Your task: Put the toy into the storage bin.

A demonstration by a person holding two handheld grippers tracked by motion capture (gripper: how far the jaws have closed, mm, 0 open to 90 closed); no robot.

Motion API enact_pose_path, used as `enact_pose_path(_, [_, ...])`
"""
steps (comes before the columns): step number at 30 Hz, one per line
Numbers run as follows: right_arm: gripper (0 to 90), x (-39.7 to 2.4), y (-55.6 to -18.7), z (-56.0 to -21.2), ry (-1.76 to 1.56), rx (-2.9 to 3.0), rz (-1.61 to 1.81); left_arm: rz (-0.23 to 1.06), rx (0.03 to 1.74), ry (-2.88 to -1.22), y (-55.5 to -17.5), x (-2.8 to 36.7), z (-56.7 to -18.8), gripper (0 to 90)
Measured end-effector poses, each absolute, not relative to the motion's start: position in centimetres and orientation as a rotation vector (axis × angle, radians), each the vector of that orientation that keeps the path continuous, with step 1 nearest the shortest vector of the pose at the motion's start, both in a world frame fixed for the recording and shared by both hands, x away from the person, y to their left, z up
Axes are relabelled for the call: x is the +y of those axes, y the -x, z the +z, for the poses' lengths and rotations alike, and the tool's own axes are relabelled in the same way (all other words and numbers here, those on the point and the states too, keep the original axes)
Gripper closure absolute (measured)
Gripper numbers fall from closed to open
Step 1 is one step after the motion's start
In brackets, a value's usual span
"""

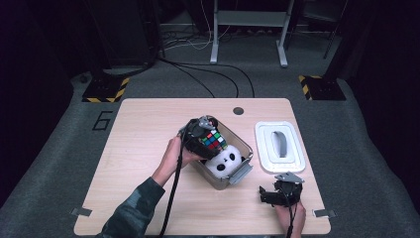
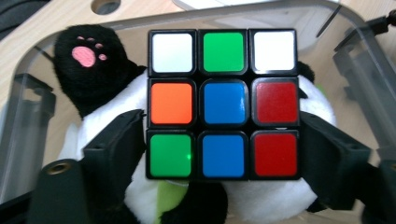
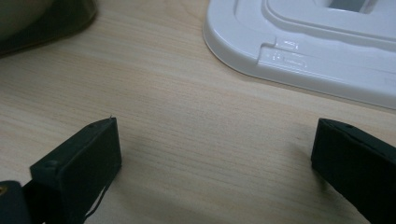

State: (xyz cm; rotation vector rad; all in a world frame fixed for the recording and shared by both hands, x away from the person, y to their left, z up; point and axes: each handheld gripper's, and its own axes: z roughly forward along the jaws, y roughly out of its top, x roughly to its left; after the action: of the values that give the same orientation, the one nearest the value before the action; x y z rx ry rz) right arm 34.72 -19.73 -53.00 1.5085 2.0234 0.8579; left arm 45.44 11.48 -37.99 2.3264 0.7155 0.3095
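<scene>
Left claw (image 2: 224, 154) straddling cube (image 2: 223, 103) over panda (image 1: 224, 161) in bin (image 1: 243, 173), jaws just off its sides, not pinching; right claw (image 3: 215, 163) gaping above table (image 3: 187, 107); probably light, rigid, slick plastic; best squeezed flat on opposite faces, mid-height; layers may twist.

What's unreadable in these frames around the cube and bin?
- Left gripper view: the Rubik's cube hides most of the panda plush.
- Same view: whether the fingers press the cube is unclear.
- Right gripper view: the white lid is cut off by the frame edge.
</scene>
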Motion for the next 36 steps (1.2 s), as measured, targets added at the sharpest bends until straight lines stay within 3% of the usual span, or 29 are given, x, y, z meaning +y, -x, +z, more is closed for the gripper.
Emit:
enact_pose_path(17, [0.9,-19.7,-34.7,-53.0,-1.509,2.024,0.857,0.374,0.767,-2.185,-42.2,17.7,-36.8,8.5])
enact_pose_path(36, [0.9,-19.7,-34.7,-53.0,-1.508,2.024,0.858,0.433,1.008,-2.118,-39.8,26.9,-41.5,0.9])
